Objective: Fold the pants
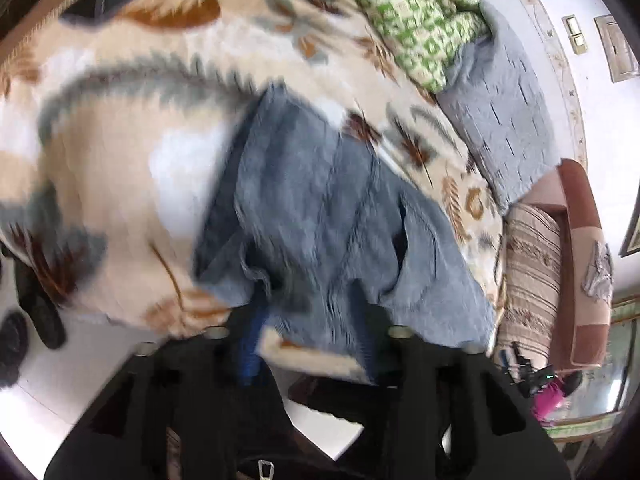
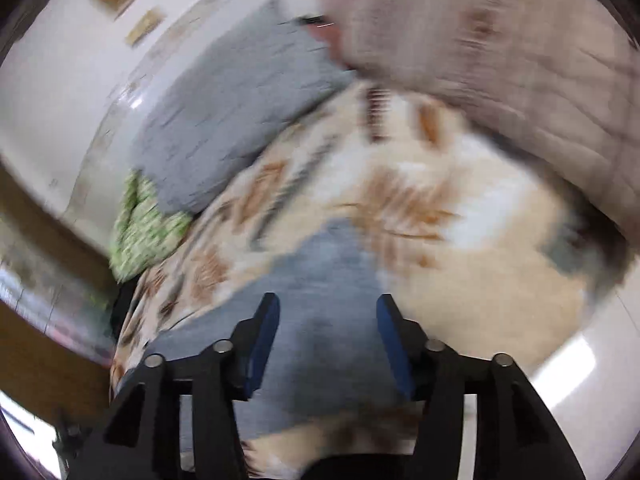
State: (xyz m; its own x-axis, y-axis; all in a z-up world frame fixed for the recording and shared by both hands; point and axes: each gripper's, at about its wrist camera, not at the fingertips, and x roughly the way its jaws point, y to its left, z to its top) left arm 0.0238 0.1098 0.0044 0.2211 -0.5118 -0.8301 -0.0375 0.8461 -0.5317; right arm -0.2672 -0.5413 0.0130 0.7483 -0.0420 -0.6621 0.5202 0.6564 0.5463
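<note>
The blue denim pants [image 1: 320,208] lie on a cream leaf-patterned blanket [image 1: 120,140]. In the left wrist view my left gripper [image 1: 308,312] is low at the near edge of the pants; cloth drapes over and between its fingers, so the jaw gap is hidden. In the right wrist view my right gripper [image 2: 326,308] is open, its blue pads [image 2: 264,332] wide apart just above the pants [image 2: 320,280], holding nothing. Both views are motion-blurred.
A grey quilted pillow [image 1: 496,112] and a green patterned cloth [image 1: 412,12] lie at the bed's head. A striped pillow [image 1: 532,280] sits by a brown headboard [image 1: 580,240]. White floor [image 1: 60,380] lies beside the bed. A beige blanket [image 2: 500,40] fills the right wrist view's top.
</note>
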